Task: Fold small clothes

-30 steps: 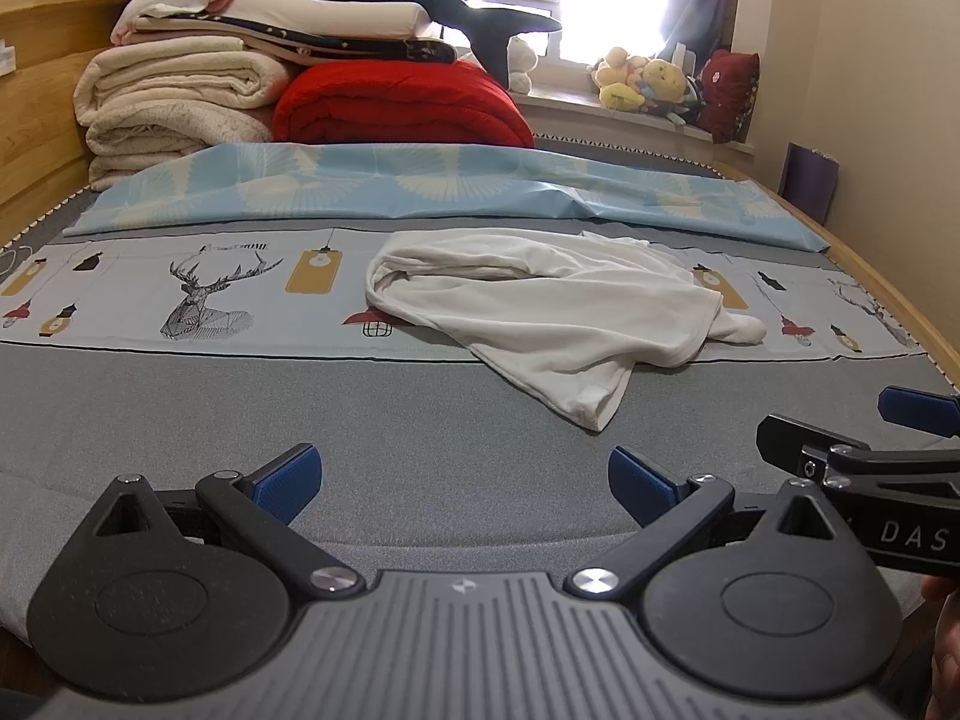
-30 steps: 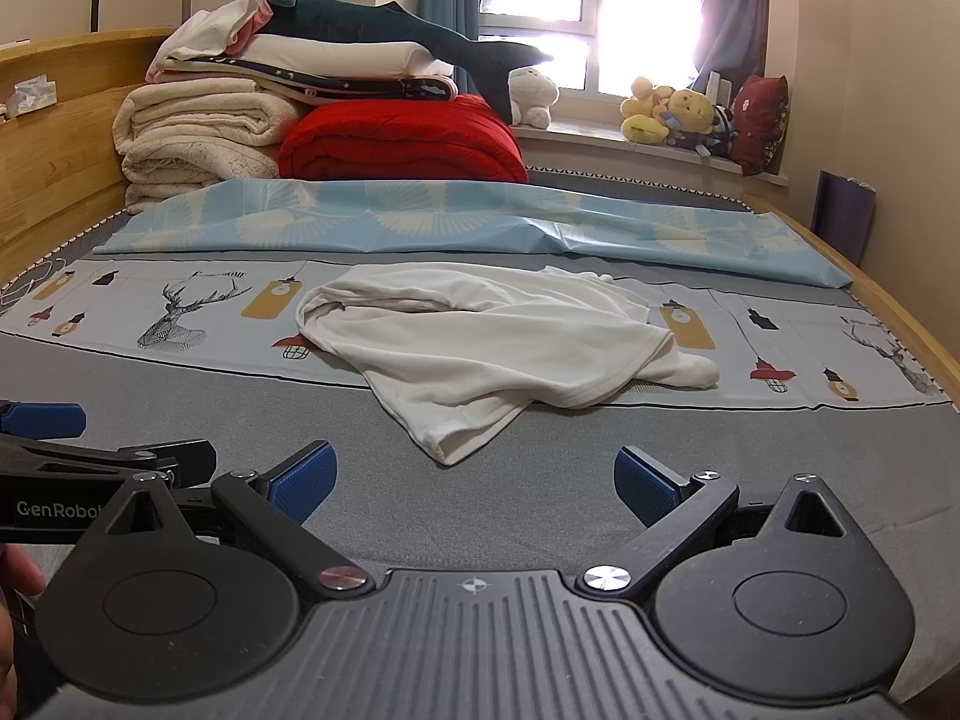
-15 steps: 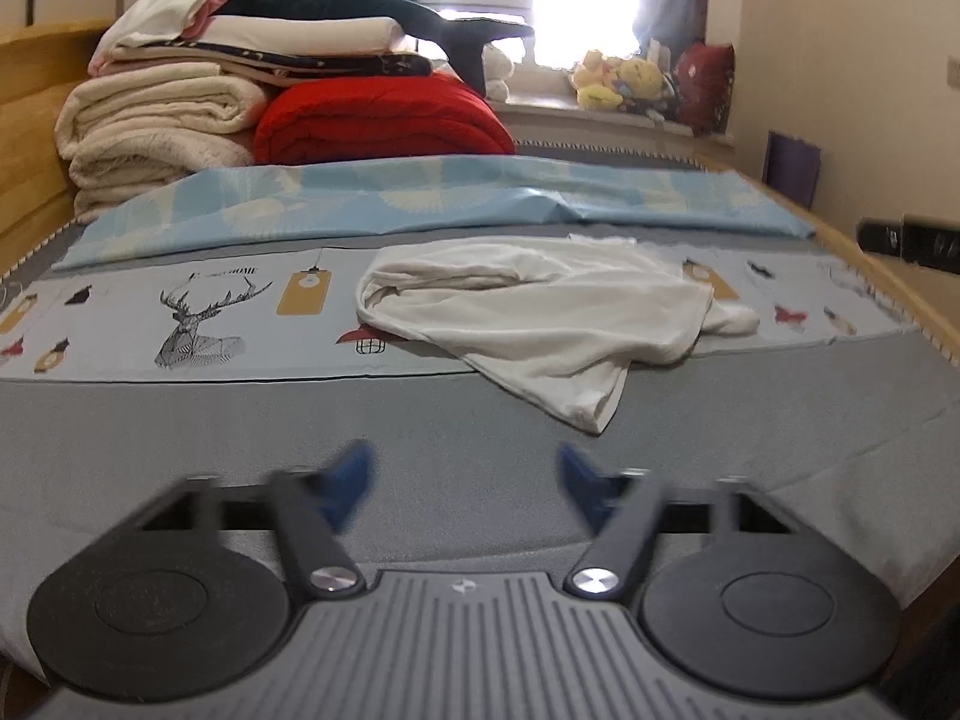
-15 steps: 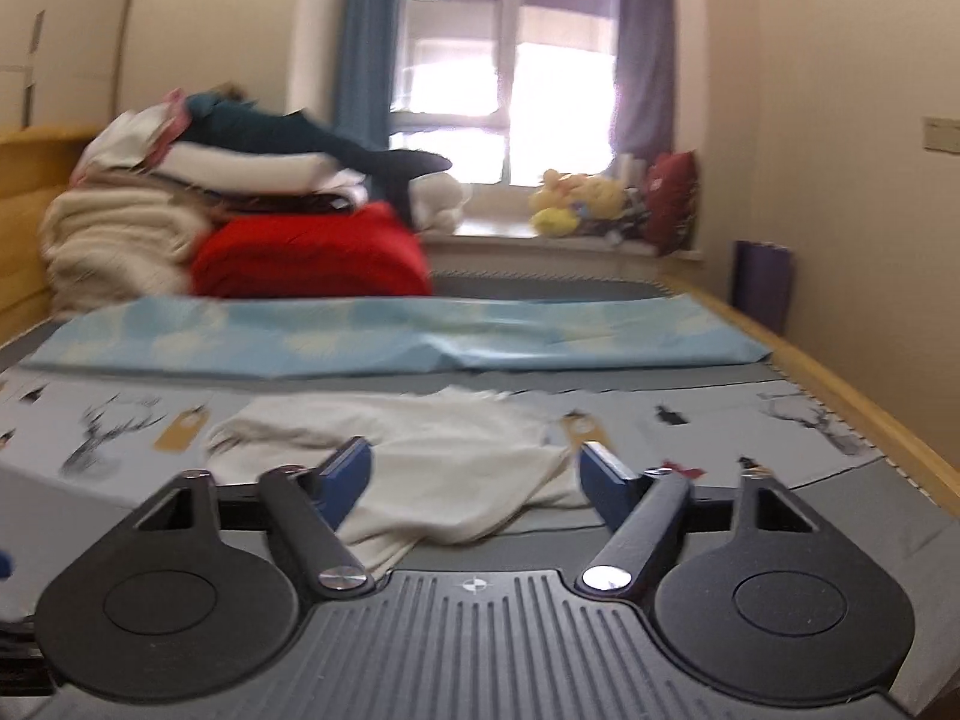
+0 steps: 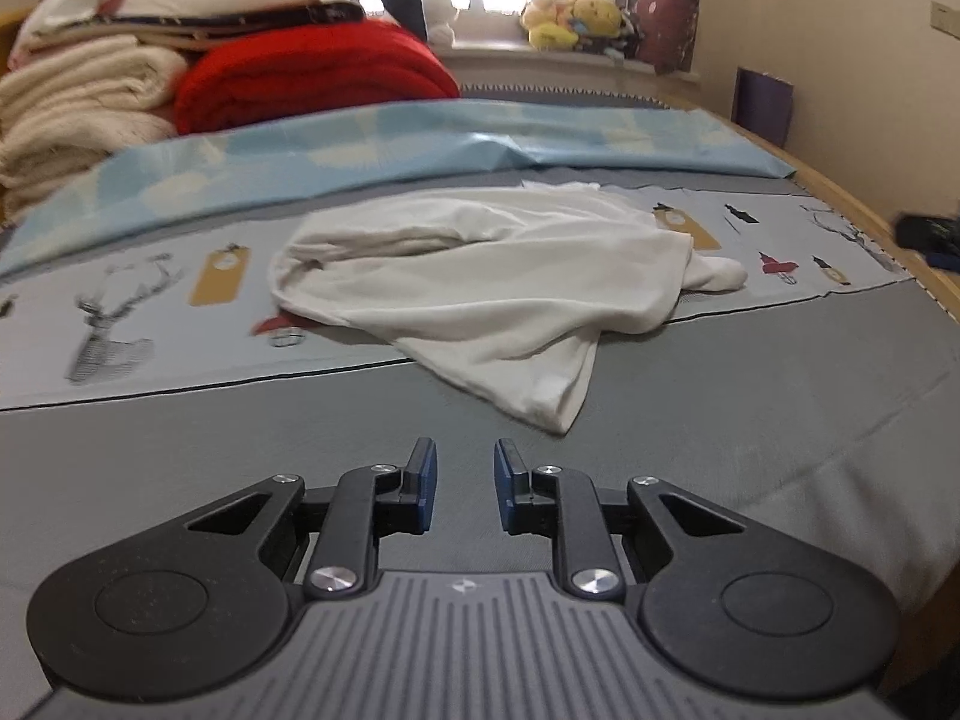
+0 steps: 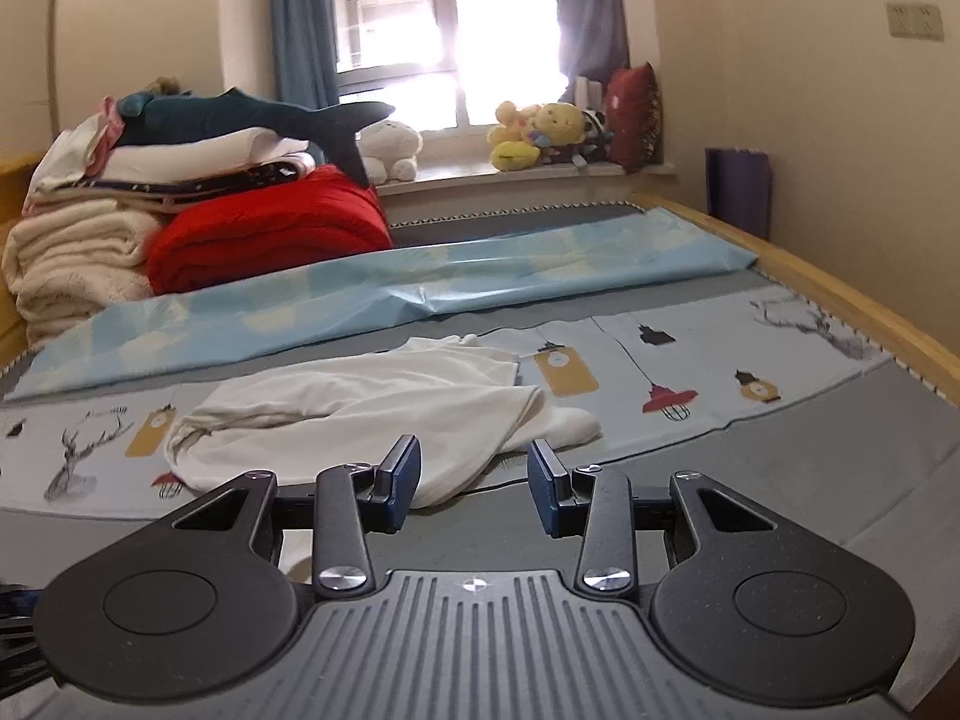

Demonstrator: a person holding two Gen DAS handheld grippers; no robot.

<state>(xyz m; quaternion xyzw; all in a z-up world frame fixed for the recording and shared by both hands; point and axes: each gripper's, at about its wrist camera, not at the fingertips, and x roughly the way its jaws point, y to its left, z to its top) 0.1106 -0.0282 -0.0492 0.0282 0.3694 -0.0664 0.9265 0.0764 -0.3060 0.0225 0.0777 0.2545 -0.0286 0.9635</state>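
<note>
White garment [image 5: 498, 282], the thing to be folded, is lying crumpled on the printed sheet [image 5: 150, 300], its nearest corner spilling off that sheet's front edge onto the grey mattress cover [image 5: 240, 438]. One sleeve end is sticking out at the garment's right side. The bunched, overlapping layers suggest it needs spreading flat before any fold is made.

Left gripper [image 5: 465, 489] is hovering over the grey cover just in front of the garment's near corner, jaws parted by a narrow gap and holding nothing; this placement probably serves a pinch on that corner.

Right gripper [image 6: 474, 483] is hanging in front of the garment's right part, jaws apart a little wider and likewise empty. Whether its left finger is touching the cloth cannot be told; the cloth may only be lying behind it.

Behind the garment, a light blue sheet [image 6: 390, 294] is running across the bed. Farther behind, to the left, a red quilt [image 6: 270, 240] and a stack of folded blankets [image 6: 72, 252] are sitting with a shark toy [image 6: 252, 114] on top. No basket, box or other container is showing, so nothing is contained.
</note>
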